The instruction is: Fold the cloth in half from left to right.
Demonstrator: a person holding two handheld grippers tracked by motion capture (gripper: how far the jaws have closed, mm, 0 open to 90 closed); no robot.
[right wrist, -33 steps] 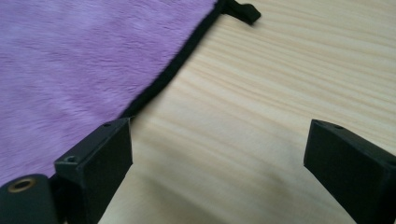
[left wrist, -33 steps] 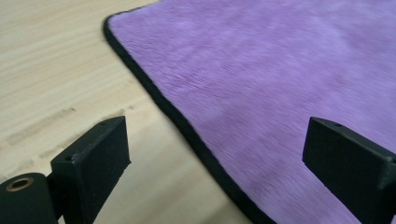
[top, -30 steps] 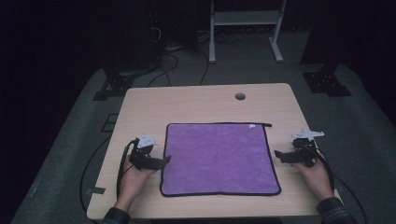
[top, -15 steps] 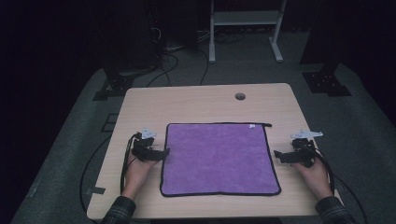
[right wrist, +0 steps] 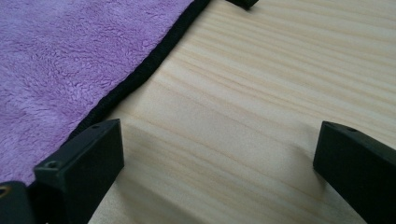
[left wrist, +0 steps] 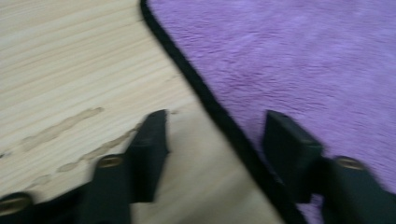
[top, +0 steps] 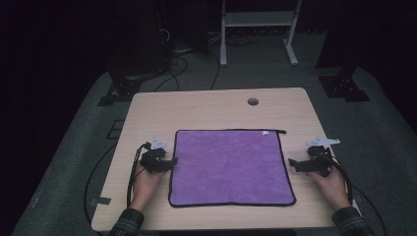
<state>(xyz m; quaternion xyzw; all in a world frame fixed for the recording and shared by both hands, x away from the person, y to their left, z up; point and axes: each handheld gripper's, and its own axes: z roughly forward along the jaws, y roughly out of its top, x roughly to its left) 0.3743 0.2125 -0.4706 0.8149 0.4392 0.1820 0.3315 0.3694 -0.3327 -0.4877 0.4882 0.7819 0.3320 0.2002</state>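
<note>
Left tongs [top: 172, 162] at the purple towel's [top: 230, 166] left hem, jaws just been closing, straddling the black edging, not yet pinching; towel lies flat mid-bench [top: 206, 108]; right tongs [top: 291, 162] just off its right hem, spread wide over bare wood

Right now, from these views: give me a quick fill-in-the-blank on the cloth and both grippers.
1. The cloth lying flat on the table is ____ in colour.
2. The cloth's border is ____.
3. The left gripper straddles the cloth's ____.
4. Between the right gripper jaws lies bare ____.

Missing words: purple; black; edge; wood
</note>
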